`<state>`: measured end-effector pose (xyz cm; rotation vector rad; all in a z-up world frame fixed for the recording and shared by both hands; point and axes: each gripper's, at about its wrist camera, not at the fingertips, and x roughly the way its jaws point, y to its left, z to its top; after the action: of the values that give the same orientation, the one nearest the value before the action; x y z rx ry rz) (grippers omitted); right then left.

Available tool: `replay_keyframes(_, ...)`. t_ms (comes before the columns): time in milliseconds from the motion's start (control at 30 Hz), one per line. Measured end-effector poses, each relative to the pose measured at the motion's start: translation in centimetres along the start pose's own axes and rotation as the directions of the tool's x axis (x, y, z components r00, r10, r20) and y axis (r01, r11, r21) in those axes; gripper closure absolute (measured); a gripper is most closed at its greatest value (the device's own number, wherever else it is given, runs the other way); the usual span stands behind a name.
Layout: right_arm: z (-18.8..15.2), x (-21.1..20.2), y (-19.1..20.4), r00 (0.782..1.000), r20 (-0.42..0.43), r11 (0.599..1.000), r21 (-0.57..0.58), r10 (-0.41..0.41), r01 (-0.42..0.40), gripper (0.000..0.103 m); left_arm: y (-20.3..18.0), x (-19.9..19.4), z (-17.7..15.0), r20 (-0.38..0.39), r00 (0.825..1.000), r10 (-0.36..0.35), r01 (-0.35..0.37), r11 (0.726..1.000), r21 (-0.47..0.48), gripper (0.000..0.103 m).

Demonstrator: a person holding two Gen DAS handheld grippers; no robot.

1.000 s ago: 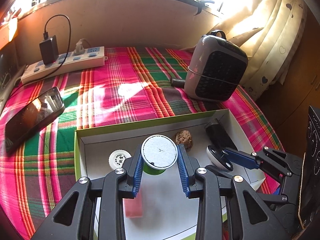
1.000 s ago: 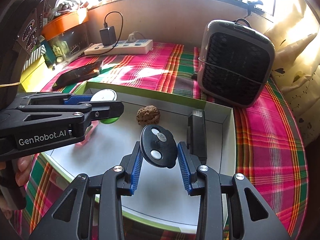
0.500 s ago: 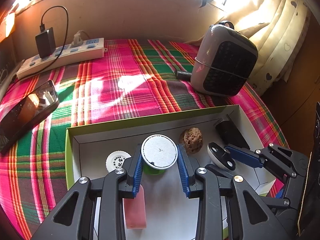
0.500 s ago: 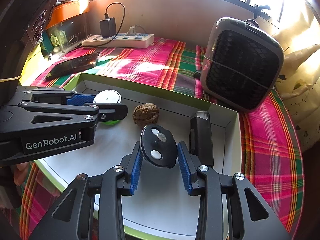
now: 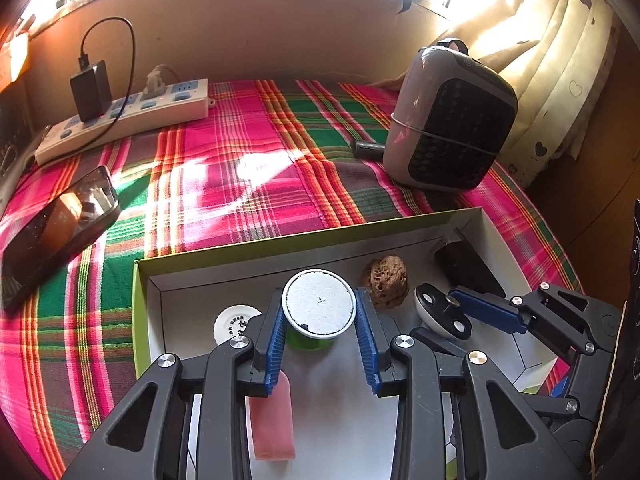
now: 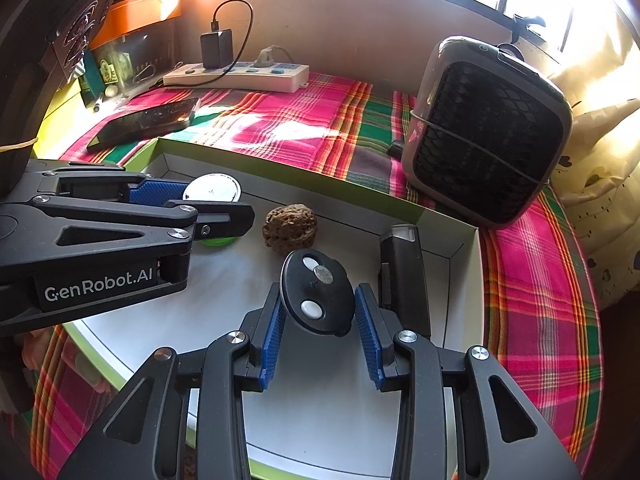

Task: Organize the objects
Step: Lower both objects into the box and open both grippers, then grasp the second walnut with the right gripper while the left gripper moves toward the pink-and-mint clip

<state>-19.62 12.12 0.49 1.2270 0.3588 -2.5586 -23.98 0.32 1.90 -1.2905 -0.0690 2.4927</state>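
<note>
Woven plaid cloth (image 5: 248,148); rough walnut (image 5: 386,286); glossy phone (image 5: 56,228).

Phone (image 5: 56,228), power strip (image 5: 124,118), probably a heater (image 5: 452,132), plaid cloth (image 5: 240,168).

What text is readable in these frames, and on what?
"GenRobot.AI": white print on the side of the left gripper, seen in the right wrist view.
White cap in the box: dark printed characters, too small to read.
Green item on the shelf far left: a label, blurred, unreadable.
Power strip, heater, phone: no readable text.
</note>
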Motion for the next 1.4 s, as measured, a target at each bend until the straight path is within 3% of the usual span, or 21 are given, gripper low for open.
replay_keyframes(300,-0.1,0.0,0.3,1.0,0.001,1.0,-0.009,0.004,-0.004,0.066,0.1,-0.1,0.0,-0.002,1.0,0.009,-0.009,1.0,-0.001,0.071)
replay_keyframes(767,-0.1,-0.6,0.7,1.0,0.016,1.0,-0.01,0.0,0.001,0.057,0.3,-0.7,0.0,0.003,1.0,0.016,-0.016,1.0,-0.012,0.063)
replay_keyframes(1400,-0.9,-3.3,0.7,0.999,0.053,1.0,0.029,-0.002,0.001,0.057,-0.3,-3.6,-1.1,0.038,0.999,0.01,-0.01,1.0,-0.003,0.061)
